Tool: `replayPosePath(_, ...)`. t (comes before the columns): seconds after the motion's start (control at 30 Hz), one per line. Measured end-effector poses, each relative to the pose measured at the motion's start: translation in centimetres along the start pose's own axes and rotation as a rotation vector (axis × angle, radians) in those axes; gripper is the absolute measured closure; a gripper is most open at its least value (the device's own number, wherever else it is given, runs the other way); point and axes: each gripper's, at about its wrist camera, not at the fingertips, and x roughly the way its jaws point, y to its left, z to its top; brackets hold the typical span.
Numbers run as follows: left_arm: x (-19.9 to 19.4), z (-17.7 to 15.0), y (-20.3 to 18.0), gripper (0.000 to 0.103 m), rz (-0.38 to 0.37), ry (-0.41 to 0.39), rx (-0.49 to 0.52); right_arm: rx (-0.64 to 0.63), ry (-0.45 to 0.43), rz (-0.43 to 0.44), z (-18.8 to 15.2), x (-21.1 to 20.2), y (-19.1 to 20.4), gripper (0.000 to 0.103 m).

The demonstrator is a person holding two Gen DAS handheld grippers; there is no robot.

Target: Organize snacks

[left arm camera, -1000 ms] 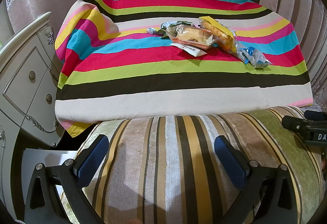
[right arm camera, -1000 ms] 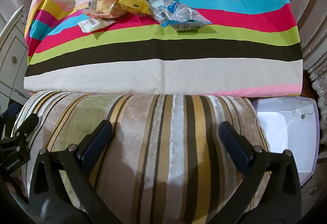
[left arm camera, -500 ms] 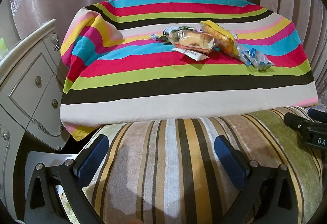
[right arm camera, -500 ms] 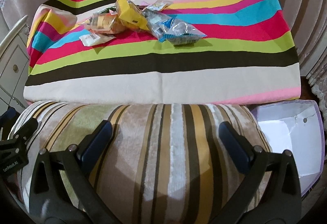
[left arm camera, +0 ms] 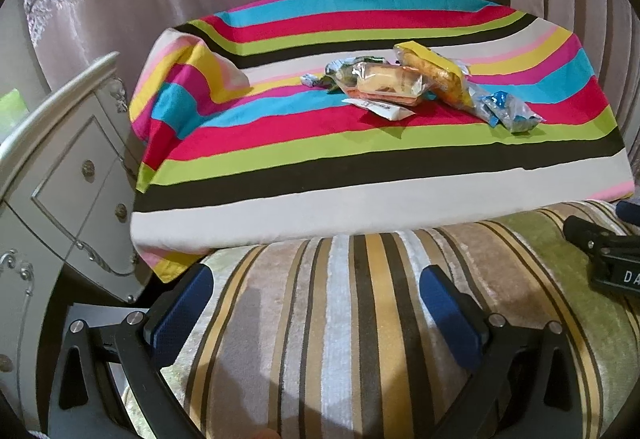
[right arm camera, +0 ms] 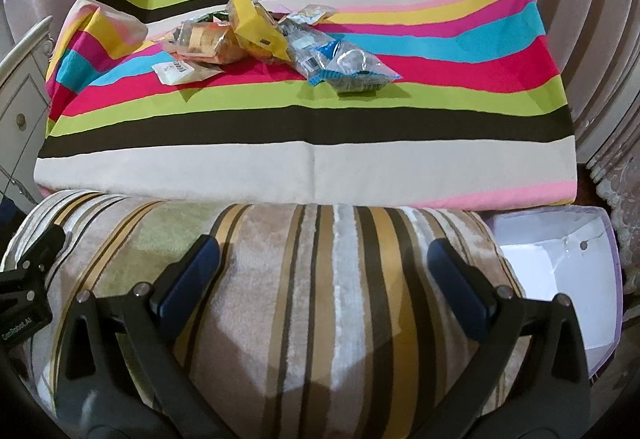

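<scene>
We are holding 2 grippers over a striped velvet cushion (left arm camera: 360, 319). At far left, a white drawer cabinet (left arm camera: 60, 191) is standing beside a table under a bright striped cloth (right arm camera: 304, 127). Our left gripper (left arm camera: 316, 303) is hovering with fingers spread, grasping nothing. The snacks (right arm camera: 264, 35) are lying heaped together mid-cloth, well ahead of both grippers. Our right gripper (right arm camera: 324, 275) is likewise gaping and empty. At far right, a white box (right arm camera: 560, 279) is sitting just beside the cushion.
</scene>
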Motion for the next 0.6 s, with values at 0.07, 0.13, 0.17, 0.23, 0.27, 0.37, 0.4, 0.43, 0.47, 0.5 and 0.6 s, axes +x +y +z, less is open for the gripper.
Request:
replayPosePath(0.07,-0.1,-0.1,-0.1,0.0,0.013,-0.008,0.006,-0.003,-0.005,-0.002,0.0,0.0,0.0,0.0)
replayPosePath(0.13,-0.2,-0.1,-0.2,0.0,0.025,-0.012,0.008,-0.006,-0.001,-0.001,0.1,0.0,0.0,0.0)
replayPosePath(0.17,-0.3,0.0,-0.2,0.0,0.03,-0.013,0.01,-0.006,0.002,0.0,0.2,0.0,-0.1,0.0)
replayPosePath(0.23,-0.3,0.0,-0.4,0.0,0.04,-0.014,0.017,-0.007,0.008,-0.004,0.2,-0.1,-0.1,0.0)
replayPosePath(0.27,-0.4,0.1,-0.4,0.0,0.044,-0.014,0.021,-0.009,0.011,-0.009,0.2,-0.1,0.0,0.0)
replayPosePath(0.37,-0.6,0.1,-0.2,0.001,0.041,0.0,0.02,-0.024,0.026,-0.033,0.2,-0.3,0.4,0.0)
replayPosePath(0.4,-0.7,0.1,-0.2,0.001,0.041,0.003,0.018,-0.023,0.03,-0.034,0.2,-0.2,0.4,0.0)
replayPosePath(0.43,-0.8,0.1,-0.2,0.001,0.038,0.005,0.02,-0.023,0.034,-0.032,0.3,-0.2,0.3,0.0)
replayPosePath(0.47,-0.9,0.1,-0.2,0.003,0.034,0.009,0.024,-0.019,0.037,-0.028,0.3,-0.1,0.2,0.0)
replayPosePath(0.5,-1.0,0.1,-0.2,0.004,0.033,0.012,0.025,-0.015,0.04,-0.025,0.3,-0.1,0.1,0.0)
replayPosePath(0.6,-1.7,0.0,-0.1,0.004,0.03,0.006,0.016,-0.012,0.034,-0.03,0.2,-0.4,0.1,0.0)
